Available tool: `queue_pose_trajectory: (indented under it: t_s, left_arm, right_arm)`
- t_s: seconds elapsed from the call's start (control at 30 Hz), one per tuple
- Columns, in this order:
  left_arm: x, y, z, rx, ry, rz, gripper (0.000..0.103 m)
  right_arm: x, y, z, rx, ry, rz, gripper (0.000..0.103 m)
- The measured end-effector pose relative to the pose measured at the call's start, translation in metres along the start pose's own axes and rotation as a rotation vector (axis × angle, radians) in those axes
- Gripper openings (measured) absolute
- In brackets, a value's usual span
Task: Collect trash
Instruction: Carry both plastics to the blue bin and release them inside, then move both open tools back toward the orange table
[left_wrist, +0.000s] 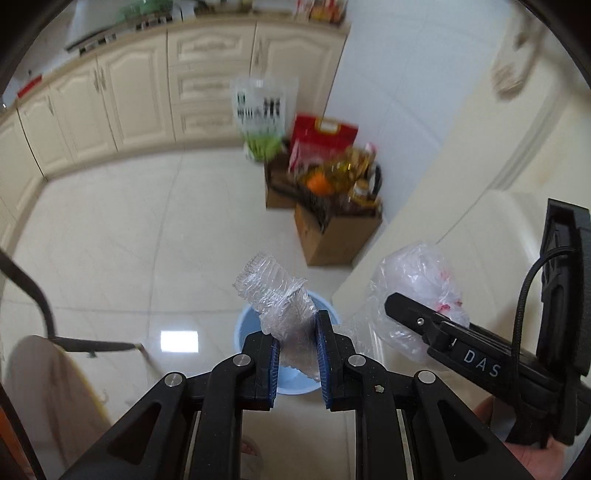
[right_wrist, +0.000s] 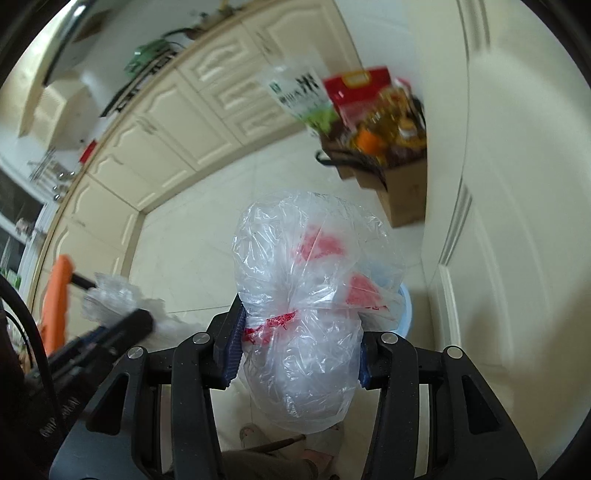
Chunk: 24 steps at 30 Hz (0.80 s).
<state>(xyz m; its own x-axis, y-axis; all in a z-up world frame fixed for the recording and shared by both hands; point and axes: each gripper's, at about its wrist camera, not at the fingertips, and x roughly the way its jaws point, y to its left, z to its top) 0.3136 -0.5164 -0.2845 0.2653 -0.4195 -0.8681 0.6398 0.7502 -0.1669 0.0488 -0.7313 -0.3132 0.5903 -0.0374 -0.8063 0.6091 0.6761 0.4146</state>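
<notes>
- A crumpled clear bottle (left_wrist: 280, 299) was pinched by the left claw (left_wrist: 298, 363), above a blue bin (left_wrist: 255, 325) on the tiled floor (left_wrist: 110, 258).
- A clear plastic bag (right_wrist: 310, 302) with red print was clamped by the right claw (right_wrist: 299, 354), beside a cream door (right_wrist: 517, 221).
- Cardboard boxes (left_wrist: 332, 232) of groceries were seen against the wall beyond.

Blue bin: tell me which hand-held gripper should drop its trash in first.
Left, probably. The left hand-held gripper holds the crushed bottle over the bin; the right one's bag hangs off to the side.
</notes>
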Motion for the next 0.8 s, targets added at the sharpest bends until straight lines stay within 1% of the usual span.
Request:
queue_pose_trajectory:
  t_s: [0.07,0.1,0.17,0.2,0.23,0.27,0.3,0.33,0.37,0.4,0.43,0.5,0.57,0.63,0.67,0.7,0.73,0.8]
  left_arm:
    - [0.033,0.002,0.016,-0.014,0.041,0.001,0.016]
    - [0.048,-0.005,0.03,-0.018,0.056,0.007,0.017]
    - [0.079,0.001,0.048,-0.025,0.094,0.021,0.018]
    - [0.087,-0.004,0.051,-0.027,0.107,0.022,0.023]
    - [0.096,-0.002,0.055,-0.024,0.118,0.024,0.038]
    - [0.106,-0.001,0.062,-0.016,0.13,0.04,0.051]
    - [0.111,-0.001,0.063,-0.014,0.128,0.067,0.065]
    - [0.116,0.0,0.067,-0.018,0.123,0.08,0.073]
    - [0.121,-0.002,0.071,-0.03,0.115,0.08,0.075]
    - [0.12,-0.008,0.069,-0.037,0.11,0.084,0.08]
    - [0.115,-0.01,0.066,-0.04,0.104,0.097,0.084]
    - [0.107,-0.017,0.063,-0.035,0.082,0.13,0.086]
    - [0.1,-0.025,0.063,-0.025,0.062,0.148,0.087]
    - [0.086,-0.035,0.055,-0.021,0.033,0.165,0.089]
    - [0.078,-0.039,0.057,-0.019,0.014,0.178,0.09]
    - [0.068,-0.043,0.052,-0.018,0.0,0.18,0.092]
    - [0.057,-0.047,0.049,-0.018,-0.014,0.179,0.097]
    - [0.026,-0.055,0.038,-0.015,-0.043,0.181,0.1]
  right_arm:
    - [0.027,-0.015,0.006,0.029,0.028,0.004,0.045]
    - [0.035,-0.022,0.006,0.037,0.04,0.003,0.045]
    - [0.058,-0.034,0.011,0.068,0.064,0.01,0.046]
    - [0.063,-0.038,0.01,0.081,0.069,0.013,0.049]
    - [0.071,-0.043,0.011,0.1,0.08,0.015,0.052]
    - [0.078,-0.048,0.012,0.116,0.084,0.017,0.055]
    - [0.08,-0.051,0.011,0.128,0.083,0.022,0.06]
    - [0.083,-0.056,0.011,0.147,0.077,0.02,0.065]
    - [0.084,-0.061,0.012,0.17,0.07,0.02,0.071]
    - [0.083,-0.063,0.013,0.184,0.062,0.022,0.086]
    - [0.082,-0.066,0.013,0.197,0.048,0.025,0.093]
    - [0.077,-0.066,0.012,0.207,0.038,0.031,0.094]
    - [0.071,-0.065,0.01,0.219,0.035,0.04,0.095]
    - [0.063,-0.064,0.008,0.231,0.02,0.045,0.101]
    - [0.058,-0.063,0.007,0.238,0.013,0.055,0.103]
    - [0.052,-0.062,0.005,0.247,0.007,0.069,0.103]
    - [0.045,-0.06,0.004,0.251,0.002,0.082,0.103]
    - [0.032,-0.053,0.003,0.247,-0.019,0.091,0.103]
